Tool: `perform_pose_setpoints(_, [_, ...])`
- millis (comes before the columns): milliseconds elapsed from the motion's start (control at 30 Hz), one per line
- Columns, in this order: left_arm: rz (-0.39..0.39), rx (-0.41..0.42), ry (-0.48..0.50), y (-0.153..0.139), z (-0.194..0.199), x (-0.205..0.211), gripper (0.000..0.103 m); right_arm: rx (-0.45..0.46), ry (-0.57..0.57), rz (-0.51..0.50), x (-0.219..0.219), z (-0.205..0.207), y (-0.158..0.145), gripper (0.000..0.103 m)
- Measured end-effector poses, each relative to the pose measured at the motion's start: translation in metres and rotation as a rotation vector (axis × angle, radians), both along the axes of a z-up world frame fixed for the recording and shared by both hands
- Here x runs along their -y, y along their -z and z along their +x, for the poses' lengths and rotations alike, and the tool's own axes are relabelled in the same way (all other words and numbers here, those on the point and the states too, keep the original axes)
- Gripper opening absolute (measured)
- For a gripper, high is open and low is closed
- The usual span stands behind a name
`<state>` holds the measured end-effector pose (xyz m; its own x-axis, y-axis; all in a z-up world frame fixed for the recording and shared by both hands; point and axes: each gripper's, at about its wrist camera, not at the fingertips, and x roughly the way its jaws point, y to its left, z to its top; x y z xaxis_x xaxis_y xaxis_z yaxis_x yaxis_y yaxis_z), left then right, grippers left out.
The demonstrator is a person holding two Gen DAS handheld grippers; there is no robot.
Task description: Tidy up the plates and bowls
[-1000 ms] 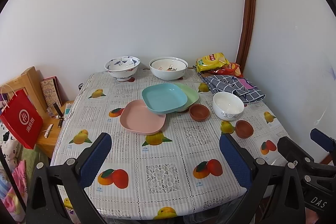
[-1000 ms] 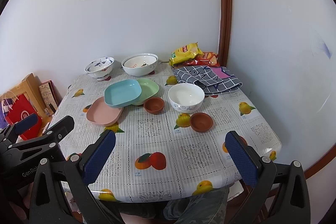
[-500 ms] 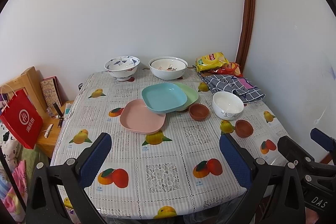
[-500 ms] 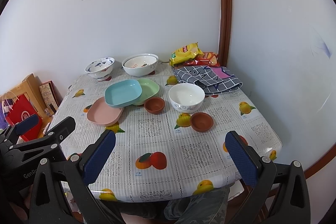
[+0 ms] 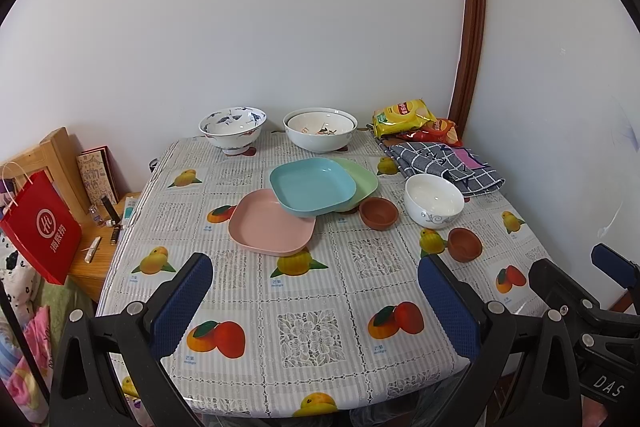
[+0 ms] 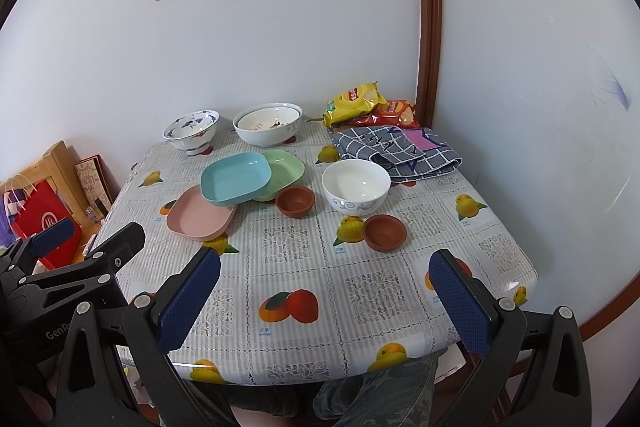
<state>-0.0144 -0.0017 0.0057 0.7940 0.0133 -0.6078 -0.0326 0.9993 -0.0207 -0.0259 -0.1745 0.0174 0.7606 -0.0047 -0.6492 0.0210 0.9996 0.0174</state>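
The left gripper (image 5: 314, 301) sits at the bottom of the left wrist view, and its jaws are wide apart with nothing between them. The right gripper (image 6: 324, 301) sits at the bottom of the right wrist view, and its jaws are wide apart and empty too. Both hang over the near edge of the desk (image 5: 320, 339), which has a cloth with fruit pictures on it. In the middle of the left wrist view lies a pink plate (image 5: 272, 227). A blue plate (image 5: 312, 187) leans over its far corner and also covers part of a green plate (image 5: 362, 179) behind it. Just to the right of the plates is a small brown bowl (image 5: 378, 213), then a white bowl (image 5: 434, 201), and a second small brown bowl (image 5: 464, 245) lower right of that. At the far edge, near the wall, stand a blue-patterned bowl (image 5: 232, 129) and a big white bowl (image 5: 320, 129), which may have another bowl inside it. In the upper right sit a checked cloth (image 5: 444, 163) and a yellow snack bag (image 5: 402, 115). A red paper bag (image 5: 40, 231) stands at the left edge.
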Motion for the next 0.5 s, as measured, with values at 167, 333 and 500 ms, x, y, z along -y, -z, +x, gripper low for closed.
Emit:
perform_pose_setpoints(167, [0.000,0.000,0.001,-0.0002,0.0004,0.0003,0.103,0.002,0.000,0.002,-0.0005,-0.0013,-0.0003,0.103])
perform_pose_setpoints(333, [0.002,-0.001,0.001,0.0001,-0.0004,0.0002,0.103,0.002,0.000,0.002,0.0000,-0.0011,-0.0001,0.103])
perform_pose_setpoints(500, [0.002,0.000,0.004,-0.0001,-0.0004,0.0010,0.103,0.006,-0.001,0.005,0.0011,-0.0009,-0.0005,0.103])
